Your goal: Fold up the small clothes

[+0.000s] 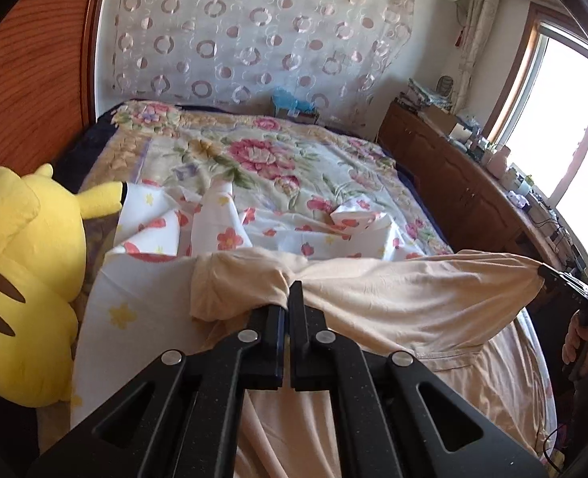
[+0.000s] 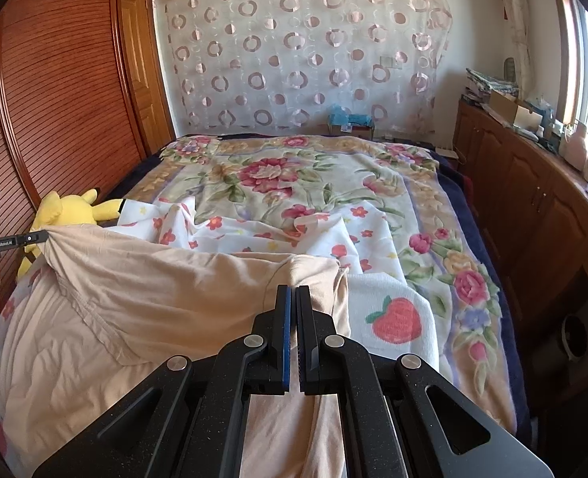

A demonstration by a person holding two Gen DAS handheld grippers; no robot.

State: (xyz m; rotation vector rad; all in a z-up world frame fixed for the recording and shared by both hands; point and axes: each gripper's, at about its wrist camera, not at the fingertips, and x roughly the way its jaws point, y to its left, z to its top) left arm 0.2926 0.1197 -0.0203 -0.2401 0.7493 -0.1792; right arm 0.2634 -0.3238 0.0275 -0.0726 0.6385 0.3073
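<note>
While you stand at the foot of the bed (image 2: 433,183), you hold a beige garment (image 2: 166,279) stretched between both tools, its top edge lifted clear of the covers and the rest of it draping down toward you. Your left gripper (image 1: 290,290) is clenched on a bunched corner of the cloth, the fabric gathered into a knot right at the fingertips; your right gripper (image 2: 294,292) is likewise clamped tight on the opposite corner, jaws pressed together with cloth trapped between them. Each tool shows in the other's camera, gripping its end of the same taut edge. The spread looks deliberate: pulled wide apart, the two corners keep the hem straight and the wrinkles out, which a clean fold would need. The garment hangs over a white flowered sheet (image 1: 222,223) that lies rumpled across the floral blanket (image 2: 294,167), and a strawberry-print cloth (image 2: 393,310) lies just beside your right tool. A yellow plush toy (image 1: 22,279) sits on the left side of the bed, near the left end of the garment. By the look of it, the folding itself is not yet begun; the piece is only being opened and squared.
</note>
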